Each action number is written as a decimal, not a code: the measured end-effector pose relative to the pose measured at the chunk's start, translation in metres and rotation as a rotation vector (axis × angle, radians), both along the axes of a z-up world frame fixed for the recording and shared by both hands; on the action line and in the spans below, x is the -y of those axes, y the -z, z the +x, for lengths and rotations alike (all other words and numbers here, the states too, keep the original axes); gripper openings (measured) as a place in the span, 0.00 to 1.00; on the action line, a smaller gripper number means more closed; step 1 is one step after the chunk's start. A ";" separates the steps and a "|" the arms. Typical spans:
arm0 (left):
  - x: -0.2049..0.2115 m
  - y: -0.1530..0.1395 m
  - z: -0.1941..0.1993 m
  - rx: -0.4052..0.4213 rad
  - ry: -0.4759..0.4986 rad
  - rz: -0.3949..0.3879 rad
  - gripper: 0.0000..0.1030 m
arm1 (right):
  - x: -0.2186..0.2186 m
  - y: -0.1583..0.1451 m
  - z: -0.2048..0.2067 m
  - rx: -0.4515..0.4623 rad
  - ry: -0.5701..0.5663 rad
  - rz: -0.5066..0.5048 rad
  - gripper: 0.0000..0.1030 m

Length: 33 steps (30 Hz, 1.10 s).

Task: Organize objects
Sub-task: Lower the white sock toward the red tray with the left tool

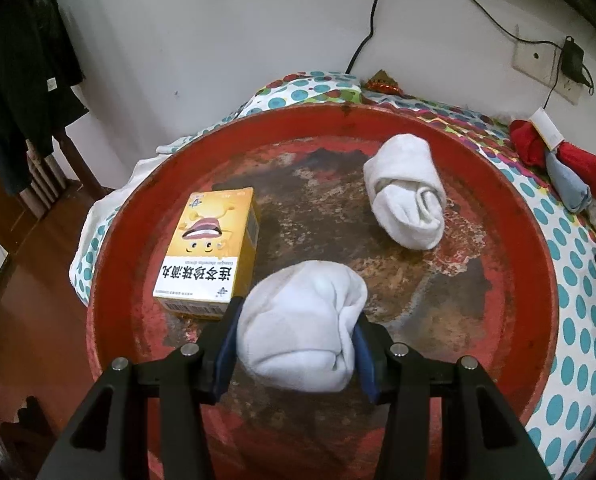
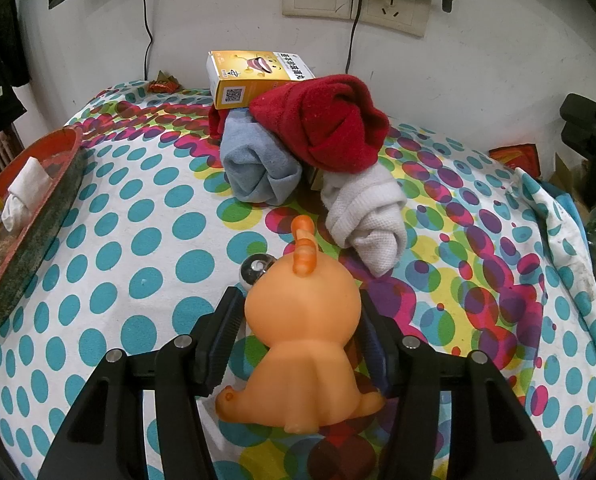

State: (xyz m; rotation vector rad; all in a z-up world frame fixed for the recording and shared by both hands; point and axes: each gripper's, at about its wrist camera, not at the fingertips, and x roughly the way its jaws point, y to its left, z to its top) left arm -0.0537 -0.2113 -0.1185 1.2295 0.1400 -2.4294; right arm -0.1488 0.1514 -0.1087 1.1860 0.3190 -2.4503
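My left gripper (image 1: 296, 344) is shut on a rolled white sock (image 1: 302, 324) over the round red tray (image 1: 538, 248). In the tray lie a second rolled white sock (image 1: 408, 192) at the far right and a yellow medicine box (image 1: 210, 248) at the left. My right gripper (image 2: 298, 340) is shut on an orange rubber toy animal (image 2: 302, 344) standing on the dotted cloth. Beyond it lie a red sock (image 2: 330, 124), a grey-blue sock (image 2: 262, 168), a white sock (image 2: 370, 216) and another yellow box (image 2: 254, 76). The tray's rim (image 2: 38, 208) shows at the left.
A dotted cloth (image 2: 138, 240) covers the table. A small metal ball (image 2: 256, 270) lies by the toy. Wall sockets and cables (image 2: 378, 0) are behind. A black clamp (image 2: 586, 132) and clutter stand at the right edge. Dark clothes (image 1: 22, 80) hang at the left.
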 end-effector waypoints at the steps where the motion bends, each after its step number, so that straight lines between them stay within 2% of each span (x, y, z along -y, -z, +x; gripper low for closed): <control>1: 0.001 0.000 0.000 0.000 0.001 0.000 0.49 | 0.000 0.000 0.000 0.000 0.000 0.000 0.51; 16: 0.002 -0.001 -0.001 0.013 -0.007 0.026 0.54 | -0.001 0.000 -0.001 -0.002 0.000 0.004 0.54; 28: -0.004 -0.017 0.006 -0.021 0.010 0.005 0.56 | -0.001 0.000 0.000 -0.002 0.003 0.003 0.54; 33: -0.012 -0.025 0.010 -0.027 0.038 -0.028 0.56 | 0.000 0.000 0.000 -0.002 0.003 0.005 0.55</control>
